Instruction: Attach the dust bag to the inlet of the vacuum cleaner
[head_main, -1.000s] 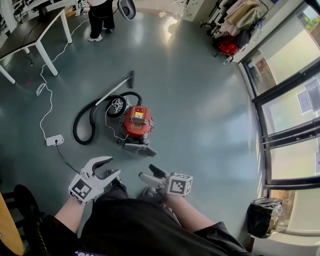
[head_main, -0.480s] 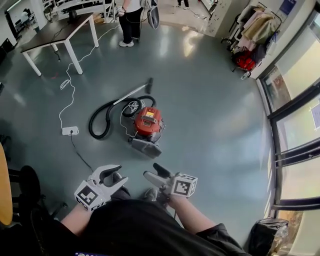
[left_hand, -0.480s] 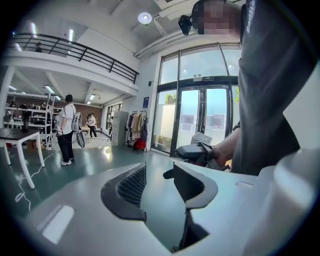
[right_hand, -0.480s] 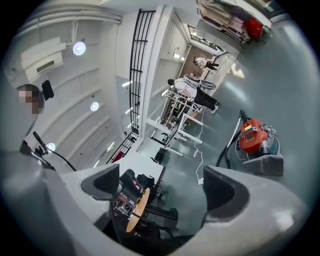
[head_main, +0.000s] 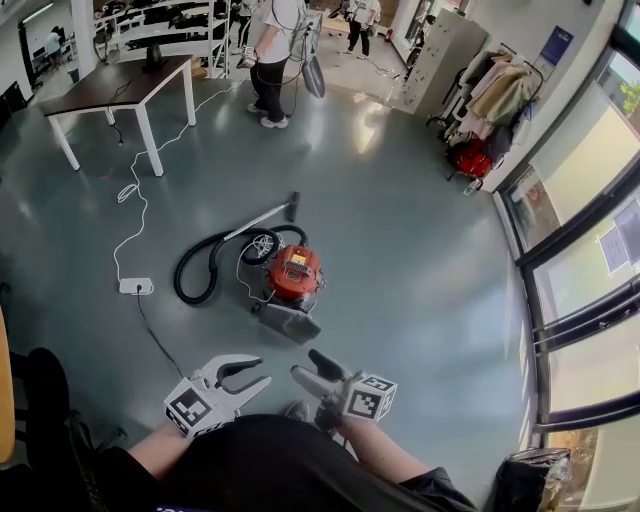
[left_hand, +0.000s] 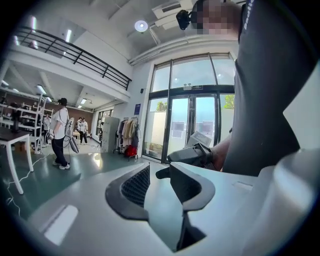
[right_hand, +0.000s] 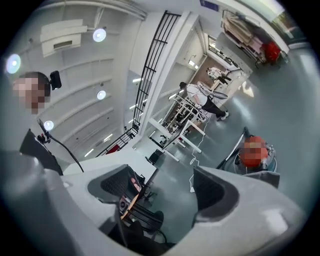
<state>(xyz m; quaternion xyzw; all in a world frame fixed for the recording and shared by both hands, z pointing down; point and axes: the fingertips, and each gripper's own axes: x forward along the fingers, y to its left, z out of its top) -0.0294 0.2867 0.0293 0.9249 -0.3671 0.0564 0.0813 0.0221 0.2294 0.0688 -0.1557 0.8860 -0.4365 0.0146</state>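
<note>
The red vacuum cleaner (head_main: 295, 275) sits on the grey floor with its black hose (head_main: 200, 272) curled to its left and a grey flap (head_main: 290, 320) lying open at its near side. I see no dust bag. My left gripper (head_main: 250, 372) and right gripper (head_main: 308, 366) hover close to my body, well short of the vacuum. Both are open and empty, and their jaws have just been closing. In the left gripper view the left gripper (left_hand: 159, 172) frames the right gripper (left_hand: 192, 154). The right gripper (right_hand: 167, 185) has the vacuum cleaner (right_hand: 254, 141) off to its right.
A white power strip (head_main: 136, 286) with a long cable lies left of the hose. A dark-topped table (head_main: 120, 90) stands at the back left, and a person (head_main: 272, 60) stands beyond the vacuum. A clothes rack (head_main: 490, 90), a red bag (head_main: 470, 158) and glass doors (head_main: 580, 250) line the right.
My head has tilted up, so more of the room's far end shows. Both grippers have risen and moved forward a little. Their jaws stand narrower than before.
</note>
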